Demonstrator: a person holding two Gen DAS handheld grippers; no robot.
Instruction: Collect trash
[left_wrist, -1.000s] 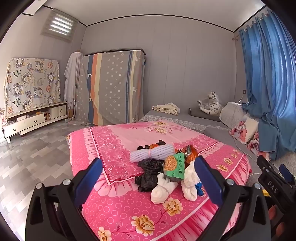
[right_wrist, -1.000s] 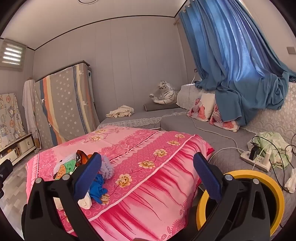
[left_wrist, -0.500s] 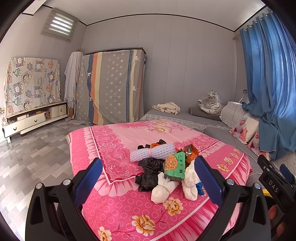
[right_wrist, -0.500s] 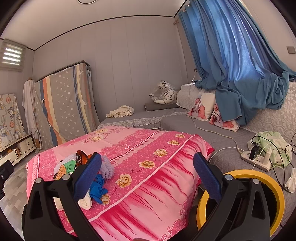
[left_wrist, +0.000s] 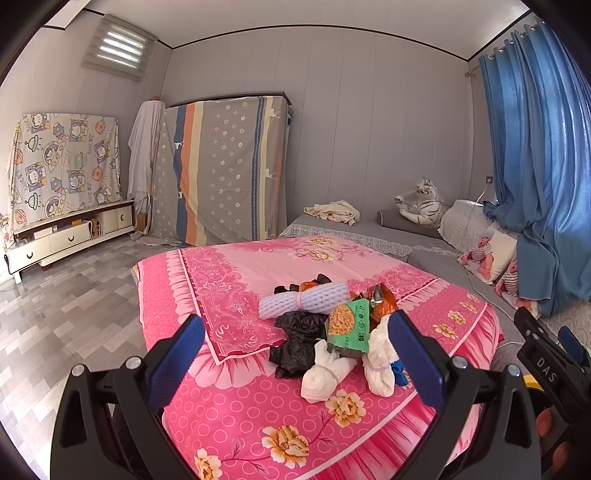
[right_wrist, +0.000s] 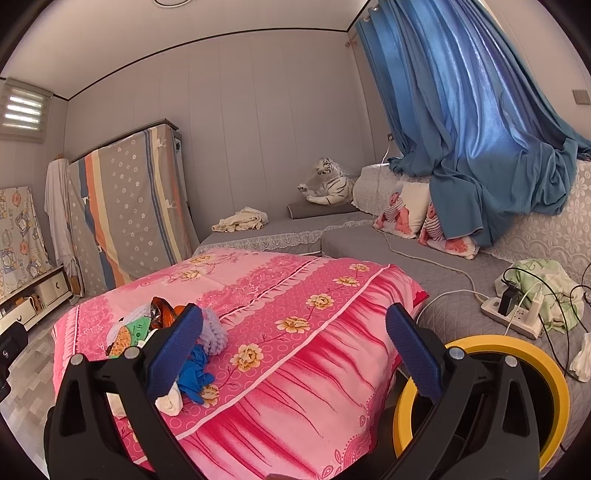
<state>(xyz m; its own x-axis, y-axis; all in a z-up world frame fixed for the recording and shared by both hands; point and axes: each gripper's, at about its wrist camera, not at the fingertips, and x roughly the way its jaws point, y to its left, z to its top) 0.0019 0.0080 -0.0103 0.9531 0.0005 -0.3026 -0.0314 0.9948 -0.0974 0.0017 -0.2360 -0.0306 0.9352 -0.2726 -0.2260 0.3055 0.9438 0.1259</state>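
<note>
A heap of trash lies on the pink flowered cloth (left_wrist: 236, 295) over a low table. It holds a white foam net roll (left_wrist: 303, 303), a black plastic bag (left_wrist: 299, 341), a green snack packet (left_wrist: 349, 326), two white knotted bundles (left_wrist: 323, 373) and an orange wrapper (left_wrist: 382, 301). My left gripper (left_wrist: 293, 354) hangs open in front of the heap, not touching it. In the right wrist view the same heap sits at the left, with a blue glove (right_wrist: 194, 373) and the foam net (right_wrist: 212, 330). My right gripper (right_wrist: 293, 350) is open and empty above the cloth's edge.
A yellow-rimmed bin (right_wrist: 517, 391) stands low at the right of the table. A power strip (right_wrist: 511, 317) with cables lies on the grey mat (right_wrist: 406, 258). Blue curtains (right_wrist: 461, 122), pillows, a toy tiger (left_wrist: 421, 205), a covered wardrobe (left_wrist: 229, 170) and a TV cabinet (left_wrist: 70, 236) ring the room.
Both views have shifted only slightly; the heap sits a touch nearer in the left wrist view. Nothing was grasped or moved.
</note>
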